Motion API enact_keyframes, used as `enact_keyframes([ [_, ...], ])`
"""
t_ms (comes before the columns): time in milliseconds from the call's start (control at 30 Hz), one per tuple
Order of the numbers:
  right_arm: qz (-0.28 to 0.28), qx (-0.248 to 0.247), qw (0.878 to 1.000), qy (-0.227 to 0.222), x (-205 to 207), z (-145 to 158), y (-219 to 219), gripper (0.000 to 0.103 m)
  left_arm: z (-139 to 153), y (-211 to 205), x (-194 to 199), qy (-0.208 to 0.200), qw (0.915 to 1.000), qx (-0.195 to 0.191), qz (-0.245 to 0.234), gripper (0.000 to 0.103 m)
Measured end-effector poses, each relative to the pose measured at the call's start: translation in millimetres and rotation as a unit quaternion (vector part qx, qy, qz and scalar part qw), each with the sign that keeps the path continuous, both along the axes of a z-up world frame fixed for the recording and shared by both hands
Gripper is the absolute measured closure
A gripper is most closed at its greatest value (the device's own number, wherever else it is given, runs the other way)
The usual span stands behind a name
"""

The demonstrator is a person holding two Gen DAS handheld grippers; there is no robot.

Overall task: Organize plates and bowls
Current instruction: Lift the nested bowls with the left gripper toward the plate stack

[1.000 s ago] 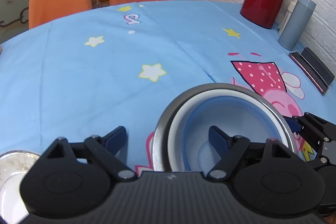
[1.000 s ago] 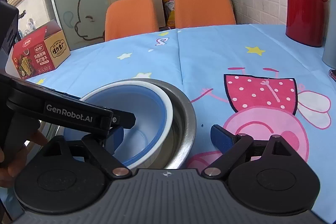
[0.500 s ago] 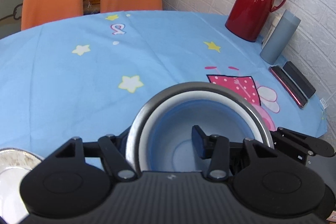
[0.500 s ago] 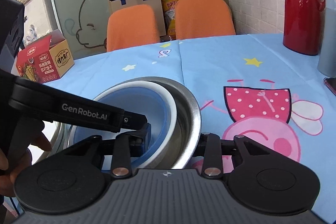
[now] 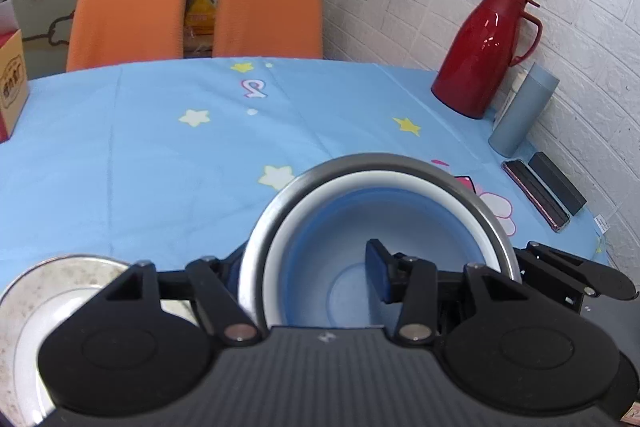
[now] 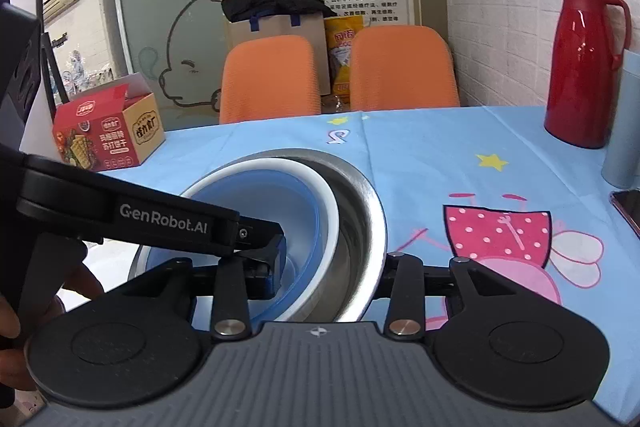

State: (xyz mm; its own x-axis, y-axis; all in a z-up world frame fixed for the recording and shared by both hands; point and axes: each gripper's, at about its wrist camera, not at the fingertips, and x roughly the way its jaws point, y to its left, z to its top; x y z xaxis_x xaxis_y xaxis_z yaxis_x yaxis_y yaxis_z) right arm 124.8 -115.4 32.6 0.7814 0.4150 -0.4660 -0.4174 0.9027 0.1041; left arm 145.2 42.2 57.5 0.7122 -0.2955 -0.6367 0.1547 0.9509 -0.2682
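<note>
Left wrist view: The left claw [image 5: 308, 273] is clamped on the near-left wall of the bowl stack. One finger sits outside the steel bowl [image 5: 276, 223]; the other finger [image 5: 378, 277] sits inside the blue bowl [image 5: 332, 267]. Its jaws have just been closing onto that wall. The stack is nested: steel bowl outermost, white bowl [image 5: 380, 179] within it, blue bowl innermost. The stack lies directly ahead of the claw, above the blue desk [image 5: 140, 163]. To the right of the stack, the right claw [image 5: 560, 275] shows as a black linkage at the steel rim. Left of the claw, a plate [image 5: 60, 275] rests on the desk. Far ahead to the right stand a red jug [image 5: 480, 51] and a grey flask [image 5: 522, 111].

Right wrist view: The right claw [image 6: 332, 267] is clamped across the right wall of the stack [image 6: 360, 195]. Its left finger is inside the bowls; its right finger is outside the steel wall. Its jaws have just eased open slightly, with the wall between them. The left claw [image 6: 276, 251] reaches in from the left, its fingertip inside the blue bowl. A hand [image 6: 24, 307] shows at the left edge. Ahead to the left, a carton [image 6: 108, 131] sits on the desk.
</note>
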Motion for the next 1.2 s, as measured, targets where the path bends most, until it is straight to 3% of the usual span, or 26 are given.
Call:
enact_keyframes([
  [233,0.065,-0.003,0.998,-0.001,-10.3,3.0,58.5,0.032,4.2,63.2,-36.6,-0.011,0.9978,0.004,0.065,0.057],
  [533,0.167,-0.014,0.986,0.02,-30.3,-6.6,131.3,0.026,-8.3,137.0,-82.0,0.004,0.9871,0.023,0.158,0.055],
  [700,0.178,-0.018,0.983,0.032,-31.6,-10.8,139.0,0.026,-15.2,146.9,-83.6,0.008,0.9861,0.023,0.164,0.055],
  [1000,0.148,-0.02,0.988,0.046,-16.4,-20.7,128.0,0.024,-25.5,129.7,-55.1,0.017,0.9901,0.024,0.138,0.053],
  [1100,0.158,-0.019,0.986,0.059,-11.4,-26.4,130.4,0.009,-26.9,129.0,-52.6,0.015,0.9902,0.022,0.137,0.05],
  [1167,0.16,-0.012,0.985,0.058,-9.7,-26.2,128.5,0.0,-23.6,128.6,-54.0,0.01,0.99,0.023,0.139,0.036],
  [1200,0.156,-0.006,0.986,0.054,-9.1,-24.3,126.1,0.0,-20.1,128.6,-56.3,0.002,0.9893,0.028,0.143,0.035],
])
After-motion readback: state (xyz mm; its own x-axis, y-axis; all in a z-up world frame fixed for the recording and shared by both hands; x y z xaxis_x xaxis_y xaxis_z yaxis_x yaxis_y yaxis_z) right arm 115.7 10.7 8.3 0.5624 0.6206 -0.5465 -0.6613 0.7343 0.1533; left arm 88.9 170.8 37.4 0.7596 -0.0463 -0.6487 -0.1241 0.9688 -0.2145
